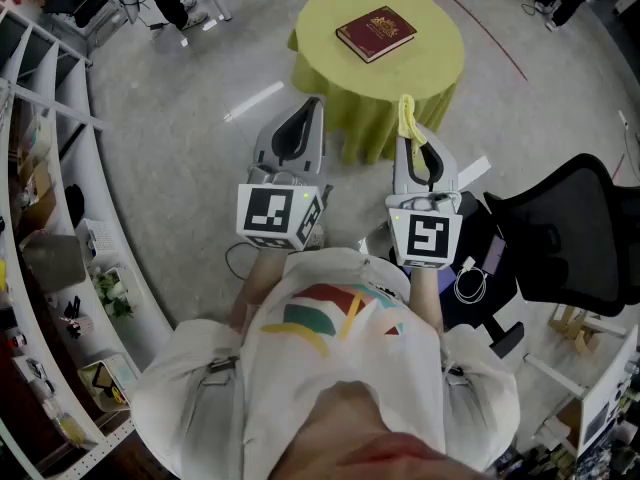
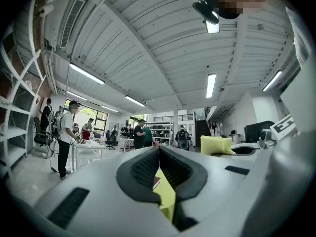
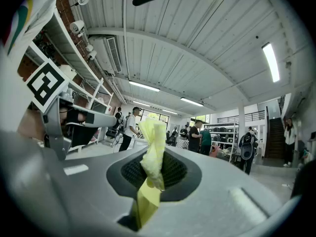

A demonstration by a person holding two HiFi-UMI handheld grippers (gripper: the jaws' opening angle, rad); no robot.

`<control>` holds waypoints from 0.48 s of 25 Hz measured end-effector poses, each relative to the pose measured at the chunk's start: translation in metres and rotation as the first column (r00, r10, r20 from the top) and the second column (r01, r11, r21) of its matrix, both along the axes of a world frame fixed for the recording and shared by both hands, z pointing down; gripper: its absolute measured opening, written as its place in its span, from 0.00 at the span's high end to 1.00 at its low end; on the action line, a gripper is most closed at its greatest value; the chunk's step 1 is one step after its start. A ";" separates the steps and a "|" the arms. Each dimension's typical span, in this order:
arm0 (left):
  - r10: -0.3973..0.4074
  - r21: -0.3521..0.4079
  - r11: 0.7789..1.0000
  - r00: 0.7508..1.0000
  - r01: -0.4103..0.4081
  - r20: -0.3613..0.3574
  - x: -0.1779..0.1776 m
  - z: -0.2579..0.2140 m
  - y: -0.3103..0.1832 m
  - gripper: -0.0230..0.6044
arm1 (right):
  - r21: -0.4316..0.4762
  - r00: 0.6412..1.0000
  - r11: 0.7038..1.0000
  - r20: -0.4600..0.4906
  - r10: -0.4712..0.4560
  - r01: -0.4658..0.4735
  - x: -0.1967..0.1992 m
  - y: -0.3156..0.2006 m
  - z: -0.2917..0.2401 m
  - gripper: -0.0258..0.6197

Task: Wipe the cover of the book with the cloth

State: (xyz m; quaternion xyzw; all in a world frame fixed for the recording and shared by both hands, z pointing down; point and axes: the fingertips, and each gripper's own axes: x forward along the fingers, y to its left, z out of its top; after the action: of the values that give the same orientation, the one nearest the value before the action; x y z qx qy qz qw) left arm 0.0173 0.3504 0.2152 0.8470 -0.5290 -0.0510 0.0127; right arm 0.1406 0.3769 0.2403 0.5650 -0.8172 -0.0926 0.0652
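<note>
**Approach before the wipe.** Right gripper (image 1: 417,138): fingers (image 3: 177,171) clenched on the yellow cloth (image 1: 406,116). Left gripper (image 1: 312,106): clenched, empty. The book (image 1: 376,33) lies upper centre on the round desk (image 1: 330,8), well apart. Advisable: lay the cloth flat on the cover, then sweep evenly.

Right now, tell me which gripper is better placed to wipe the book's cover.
Right. The right gripper is shut on the yellow cloth, and the book lies on the table ahead. The left gripper is shut with nothing between its jaws.
</note>
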 end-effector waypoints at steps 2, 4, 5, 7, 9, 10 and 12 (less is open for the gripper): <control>-0.002 -0.001 1.000 1.000 0.002 0.002 -0.003 0.001 -0.006 0.94 | -0.011 1.000 1.000 0.002 0.012 -0.012 -0.001 -0.006 0.003 0.91; -0.008 -0.004 1.000 1.000 0.008 0.005 -0.007 0.003 -0.010 0.94 | -0.018 1.000 1.000 0.000 0.015 -0.015 -0.004 -0.011 0.006 0.91; -0.012 -0.006 1.000 1.000 0.012 0.006 -0.010 0.004 -0.012 0.94 | -0.020 1.000 1.000 -0.003 0.014 -0.014 -0.007 -0.013 0.007 0.91; -0.021 -0.009 1.000 1.000 0.021 0.004 -0.017 0.006 -0.015 0.94 | -0.023 1.000 1.000 -0.012 0.011 -0.011 -0.012 -0.015 0.008 0.91; -0.029 -0.012 1.000 1.000 0.029 -0.001 -0.025 0.006 -0.018 0.94 | -0.020 1.000 1.000 -0.024 0.006 -0.007 -0.017 -0.018 0.009 0.91; -0.033 -0.013 0.999 0.999 0.033 -0.004 -0.028 0.007 -0.020 0.94 | -0.017 1.000 1.000 -0.030 0.004 -0.004 -0.020 -0.019 0.008 0.91; -0.040 -0.017 0.999 0.999 0.040 -0.009 -0.035 0.007 -0.024 0.94 | -0.014 0.999 1.000 -0.042 -0.003 0.002 -0.025 -0.022 0.008 0.91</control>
State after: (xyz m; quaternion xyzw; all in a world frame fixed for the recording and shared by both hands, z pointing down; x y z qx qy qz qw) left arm -0.0180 0.3266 0.2227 0.8359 -0.5461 -0.0508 0.0213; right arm 0.1151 0.3546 0.2485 0.5615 -0.8170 -0.0990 0.0862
